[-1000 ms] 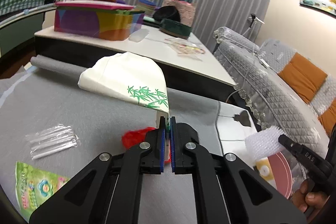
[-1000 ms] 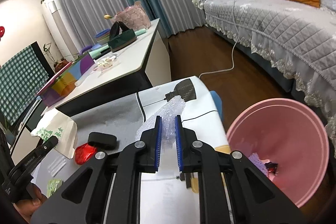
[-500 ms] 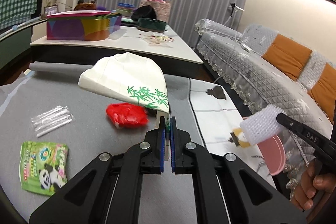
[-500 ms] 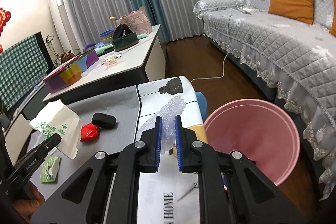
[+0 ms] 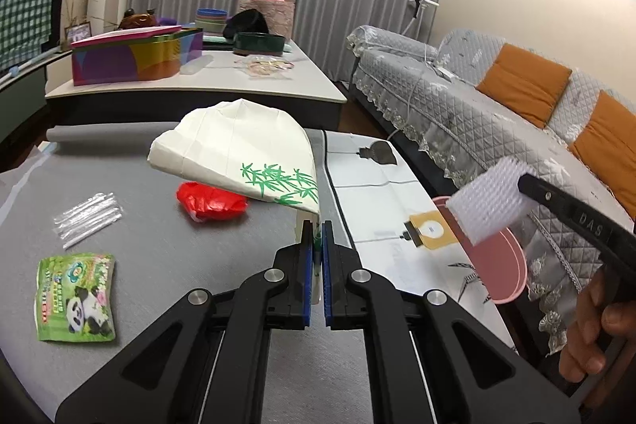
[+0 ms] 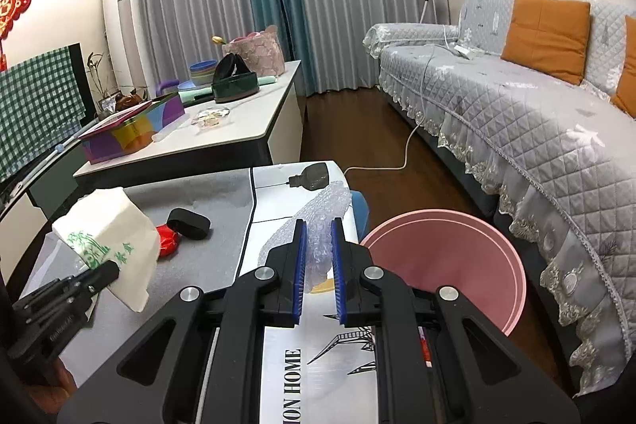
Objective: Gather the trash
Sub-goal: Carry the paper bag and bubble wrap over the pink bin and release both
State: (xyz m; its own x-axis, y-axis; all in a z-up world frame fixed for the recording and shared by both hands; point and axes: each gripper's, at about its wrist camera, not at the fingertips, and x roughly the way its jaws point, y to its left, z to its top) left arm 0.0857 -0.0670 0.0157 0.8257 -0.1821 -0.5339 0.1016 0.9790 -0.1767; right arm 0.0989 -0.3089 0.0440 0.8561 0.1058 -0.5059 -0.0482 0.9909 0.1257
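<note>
My left gripper (image 5: 317, 225) is shut on the corner of a white paper bag (image 5: 238, 150) printed with green bamboo, which hangs above the grey mat; the same bag (image 6: 115, 225) shows in the right wrist view. My right gripper (image 6: 318, 229) is shut on a strip of clear bubble wrap (image 6: 318, 213), seen from the left as a white strip (image 5: 489, 201) beside the pink bin (image 5: 501, 265). The pink bin (image 6: 445, 265) stands on the floor off the table's right edge. A red crumpled wrapper (image 5: 210, 201), a green panda packet (image 5: 75, 297) and clear plastic sleeves (image 5: 87, 217) lie on the mat.
A black oblong object (image 6: 189, 223) lies by the red wrapper. A second table (image 5: 198, 82) behind holds a colourful box (image 5: 135, 56) and bowls. A grey sofa (image 6: 516, 130) with orange cushions runs along the right. A white printed cloth (image 5: 377, 185) covers the table's right part.
Both grippers have drawn back from the table with their loads; the red wrapper and panda packet came fully into view. The pink bin now sits lower and farther right of the right gripper.
</note>
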